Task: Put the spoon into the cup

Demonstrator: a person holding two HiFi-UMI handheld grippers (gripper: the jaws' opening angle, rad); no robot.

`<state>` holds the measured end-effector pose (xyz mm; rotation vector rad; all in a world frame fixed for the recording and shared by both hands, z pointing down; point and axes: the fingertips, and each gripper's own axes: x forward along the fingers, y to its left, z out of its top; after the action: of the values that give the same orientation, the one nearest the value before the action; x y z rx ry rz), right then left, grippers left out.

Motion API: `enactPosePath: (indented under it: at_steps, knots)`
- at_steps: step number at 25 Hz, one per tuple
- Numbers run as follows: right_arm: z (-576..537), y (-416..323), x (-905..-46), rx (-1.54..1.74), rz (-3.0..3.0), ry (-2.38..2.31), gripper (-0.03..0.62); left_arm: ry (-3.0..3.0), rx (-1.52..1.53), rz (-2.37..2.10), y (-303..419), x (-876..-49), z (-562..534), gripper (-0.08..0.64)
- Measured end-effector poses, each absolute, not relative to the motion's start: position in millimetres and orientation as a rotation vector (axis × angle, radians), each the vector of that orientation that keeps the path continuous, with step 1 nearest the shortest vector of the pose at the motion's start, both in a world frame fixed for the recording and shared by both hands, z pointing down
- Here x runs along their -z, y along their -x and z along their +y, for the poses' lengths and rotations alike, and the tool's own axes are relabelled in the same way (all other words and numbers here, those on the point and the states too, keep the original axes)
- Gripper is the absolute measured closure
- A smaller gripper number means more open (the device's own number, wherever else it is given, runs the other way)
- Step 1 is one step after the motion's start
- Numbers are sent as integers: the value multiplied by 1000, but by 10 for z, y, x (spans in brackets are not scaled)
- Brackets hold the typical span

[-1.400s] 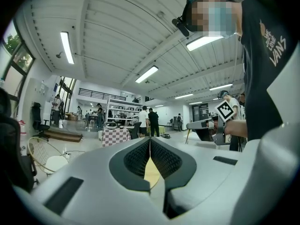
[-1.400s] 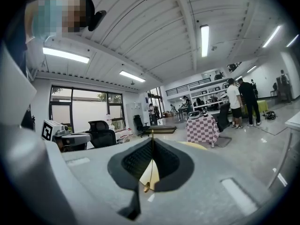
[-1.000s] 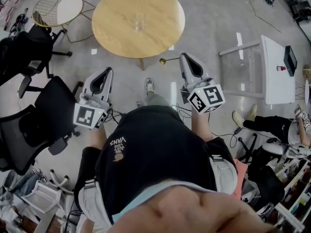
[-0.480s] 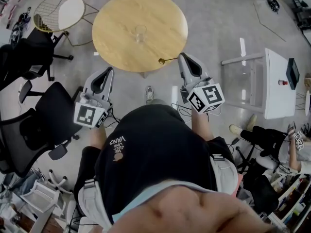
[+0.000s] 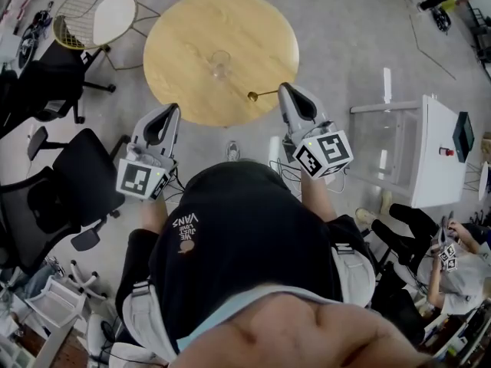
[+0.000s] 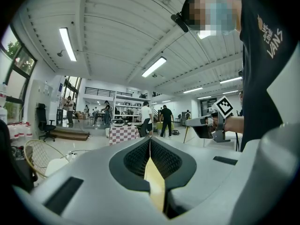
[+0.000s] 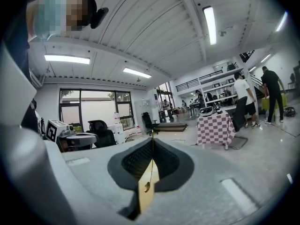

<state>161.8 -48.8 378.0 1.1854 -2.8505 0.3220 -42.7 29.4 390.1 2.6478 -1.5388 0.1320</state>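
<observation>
The right gripper (image 5: 282, 90) clamps a gold spoon (image 5: 259, 95), bowl pointing to its left. The glass cup (image 5: 220, 64) stands ahead-left of it on the wooden table (image 5: 184, 21). The left gripper (image 5: 170, 111) is closed and empty. The black shirt (image 5: 230, 228) reads "VANS".

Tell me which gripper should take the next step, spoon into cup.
Right. The right gripper is shut on the spoon, whose bowl reaches out over the table toward the cup. The left gripper is shut on nothing, by the table's near edge.
</observation>
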Motion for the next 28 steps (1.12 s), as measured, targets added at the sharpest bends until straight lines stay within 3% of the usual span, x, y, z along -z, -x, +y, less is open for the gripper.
enactPosePath:
  at_steps: [13,28]
  knots:
    - [-893,-1481,-3871,-330,-2868,-1108,594,-2652,-150,-1556,447,-4003,-93,563]
    - [-1118,-1294,-3864,-375,-2740,-1411,594,-2801,-185,-1242,738,-4074,-675,563]
